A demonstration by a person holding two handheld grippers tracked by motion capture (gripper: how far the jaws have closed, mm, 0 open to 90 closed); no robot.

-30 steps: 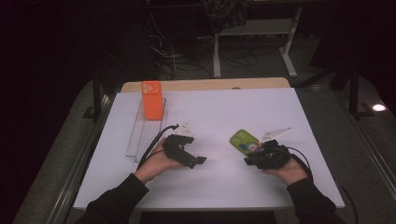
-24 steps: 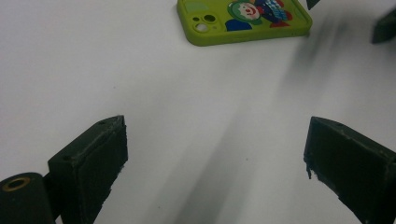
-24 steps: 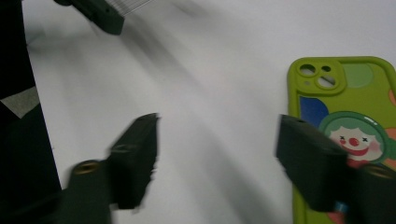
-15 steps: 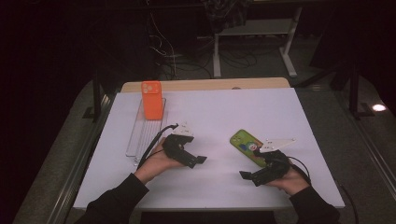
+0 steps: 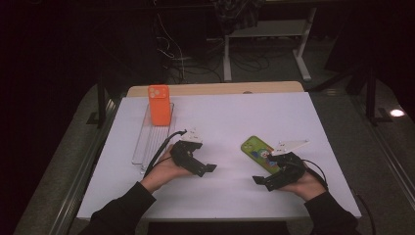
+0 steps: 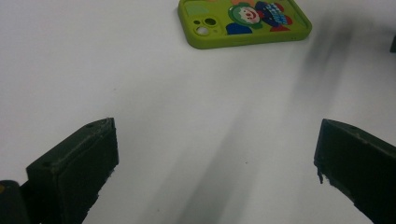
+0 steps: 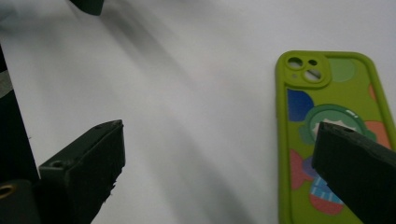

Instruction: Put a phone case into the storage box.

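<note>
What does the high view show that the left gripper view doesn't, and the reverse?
High view alone: the orange phone case standing at the far end of a clear tray, both hands, and the right gripper, open beside the green phone case. Left gripper view alone: the left gripper seen along its own black jaws, wide apart over bare white tabletop. Shared: the green phone case and the tabletop.

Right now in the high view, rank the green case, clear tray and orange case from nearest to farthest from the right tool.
1. Green case: flat on the table, just left of the right tool.
2. Clear tray: left side, beyond the left hand.
3. Orange case: upright at the tray's far end.
</note>
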